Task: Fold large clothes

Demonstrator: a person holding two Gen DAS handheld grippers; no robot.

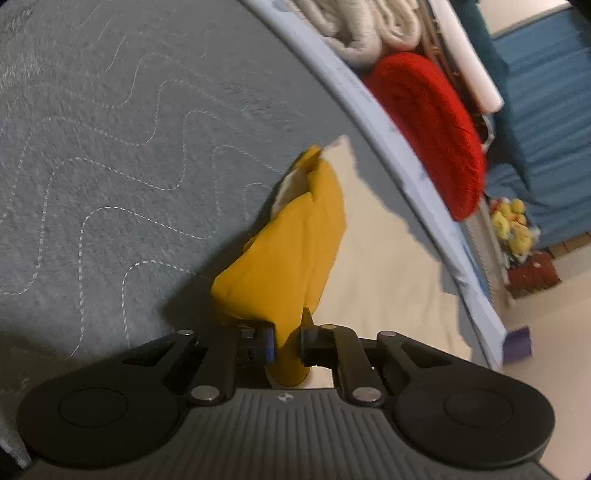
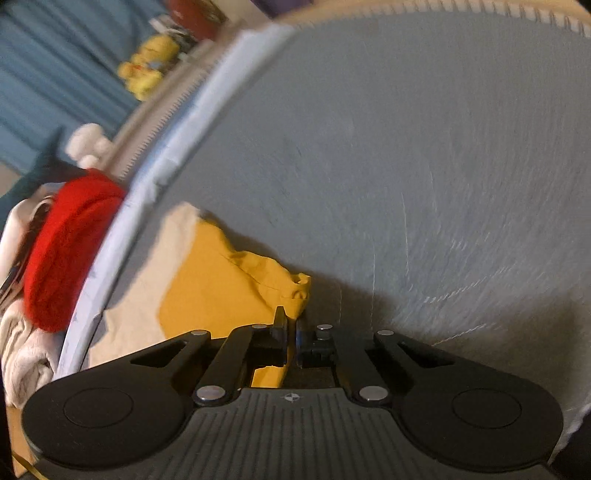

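Observation:
A mustard-yellow and cream garment lies near the edge of a grey quilted bed. My left gripper is shut on a bunched yellow part of it, which rises between the fingers. In the right wrist view the same garment lies partly flat, cream part toward the bed's edge. My right gripper is shut on a yellow hem corner, just above the bed.
The bed's pale blue edge runs diagonally. Beyond it are a red cushion, white blankets, a yellow plush toy and a blue curtain. The red cushion and blankets show left in the right view.

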